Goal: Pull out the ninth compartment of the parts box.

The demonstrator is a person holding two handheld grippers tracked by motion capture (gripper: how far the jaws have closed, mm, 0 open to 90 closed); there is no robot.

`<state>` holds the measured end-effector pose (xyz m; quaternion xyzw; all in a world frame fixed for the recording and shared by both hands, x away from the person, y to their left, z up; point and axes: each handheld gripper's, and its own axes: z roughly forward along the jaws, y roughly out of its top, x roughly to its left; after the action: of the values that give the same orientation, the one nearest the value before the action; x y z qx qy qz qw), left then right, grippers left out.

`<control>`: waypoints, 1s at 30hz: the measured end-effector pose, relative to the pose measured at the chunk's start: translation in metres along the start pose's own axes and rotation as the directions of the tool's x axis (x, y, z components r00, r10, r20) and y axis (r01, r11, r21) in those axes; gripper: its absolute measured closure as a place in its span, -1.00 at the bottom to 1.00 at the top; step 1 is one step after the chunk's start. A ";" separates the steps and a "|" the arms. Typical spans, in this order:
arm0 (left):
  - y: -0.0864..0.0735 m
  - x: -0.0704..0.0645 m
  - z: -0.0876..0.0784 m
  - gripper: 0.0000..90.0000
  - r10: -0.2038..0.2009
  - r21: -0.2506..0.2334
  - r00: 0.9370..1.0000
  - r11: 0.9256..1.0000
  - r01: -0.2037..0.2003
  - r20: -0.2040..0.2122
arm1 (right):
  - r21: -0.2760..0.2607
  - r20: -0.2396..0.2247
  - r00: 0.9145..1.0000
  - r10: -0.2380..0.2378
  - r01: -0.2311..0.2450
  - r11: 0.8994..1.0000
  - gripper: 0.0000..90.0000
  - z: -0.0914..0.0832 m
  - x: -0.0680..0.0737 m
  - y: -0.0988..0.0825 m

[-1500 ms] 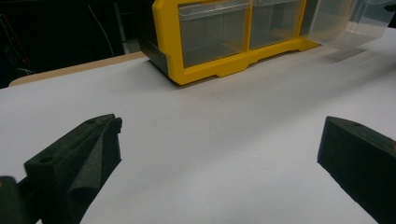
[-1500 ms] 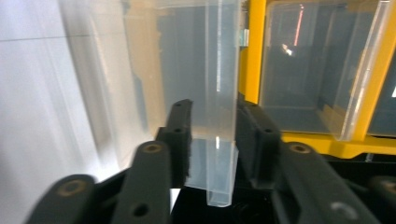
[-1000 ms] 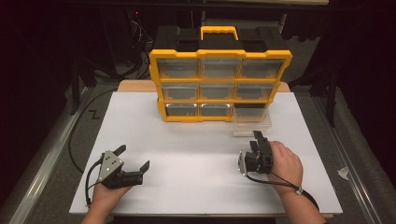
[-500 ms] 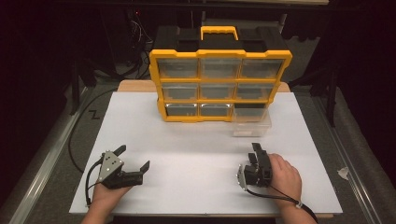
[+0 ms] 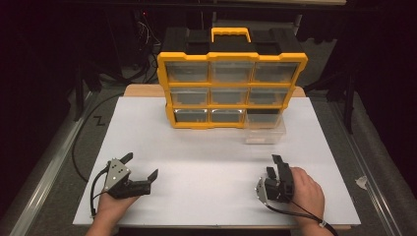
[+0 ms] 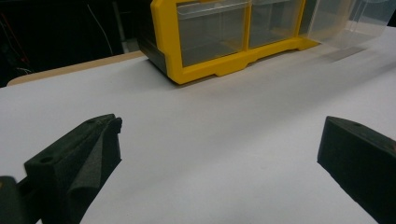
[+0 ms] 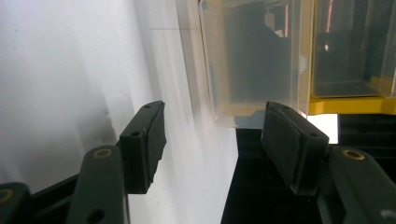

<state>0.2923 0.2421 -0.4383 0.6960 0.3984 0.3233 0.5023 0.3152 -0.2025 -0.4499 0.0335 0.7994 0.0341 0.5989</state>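
High view: the clear drawer (image 5: 265, 132) looks light, stiff, slippery; grip its front wall. Left tongs (image 5: 140, 167) gape empty. Right tongs (image 5: 274, 165) have just been opening, empty.

Lit evenly from overhead on the white table (image 5: 206, 147), left black beyond its edges, glared softly off the clear drawer (image 7: 252, 60), blurred and streaked in the right gripper view, kept soft throughout the grainy left gripper view.

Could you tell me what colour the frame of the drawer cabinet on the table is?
Yellow; the cabinet frame shows best in the high view, with clear drawers set in it.
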 end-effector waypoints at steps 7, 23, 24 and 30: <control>-0.001 0.000 0.001 -1.00 0.004 0.012 1.000 1.000 -0.003 -0.005 | -0.012 -0.041 0.999 0.000 -0.001 1.000 -0.18 0.000 0.000 -0.001; -0.002 0.000 0.001 -1.00 -0.001 0.014 1.000 1.000 0.001 -0.018 | -0.009 0.002 0.998 0.057 -0.057 0.998 -0.98 -0.001 -0.004 0.003; -0.001 0.000 0.000 -1.00 -0.004 0.012 1.000 1.000 0.004 -0.018 | -0.024 0.017 0.997 0.069 -0.069 0.997 -0.98 -0.002 -0.005 0.004; -0.002 0.002 0.002 -1.00 -0.004 0.020 1.000 1.000 0.004 -0.029 | -0.025 0.015 0.996 0.092 -0.091 0.995 -0.98 -0.001 -0.007 0.005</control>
<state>0.2947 0.2434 -0.4409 0.6954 0.4103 0.3284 0.4901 0.3162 -0.1979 -0.4428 0.0631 0.7916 0.0710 0.6036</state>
